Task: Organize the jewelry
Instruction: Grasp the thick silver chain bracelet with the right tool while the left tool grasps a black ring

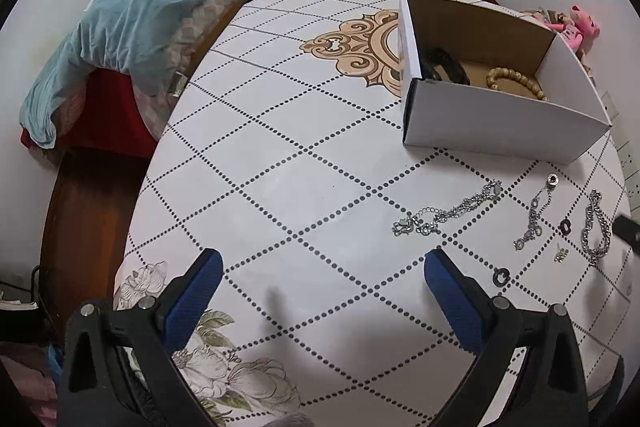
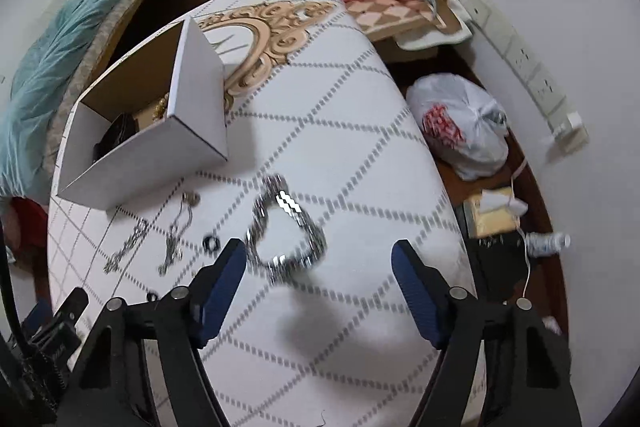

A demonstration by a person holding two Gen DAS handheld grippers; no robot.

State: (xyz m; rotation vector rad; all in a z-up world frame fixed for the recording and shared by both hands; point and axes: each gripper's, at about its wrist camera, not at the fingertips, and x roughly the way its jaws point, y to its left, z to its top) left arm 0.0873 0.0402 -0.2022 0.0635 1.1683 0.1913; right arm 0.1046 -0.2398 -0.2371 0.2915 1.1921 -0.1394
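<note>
**Operator:** Positioning my right hand-held gripper (image 2: pixel 318 259) over the chunky silver chain (image 2: pixel 286 227), which lies looped on the table (image 2: pixel 352 107) just ahead of the fingertips and slightly toward the left finger. Jaws are released, nothing between the pads.

**Checker:** Long axis of the loop?

**Operator:** It runs away from me, toward the white cardboard box (image 2: pixel 140 171); the near end is the wider part. The links blur in the right wrist view, so finer detail cannot be read.

**Checker:** Left side status?

**Operator:** My left hand-held gripper (image 1: pixel 322 269) is also released, above bare tablecloth. The thinner silver chain (image 1: pixel 448 213) sits ahead and to its right. My right side is nearer the chunky chain, so in my judgement that grasp comes first.

**Checker:** Materials?

**Operator:** Metal links, limp and glossy; smooth printed tablecloth; stiff card box, already containing a wooden bead bracelet (image 1: pixel 516 83) and a dark item.
</note>
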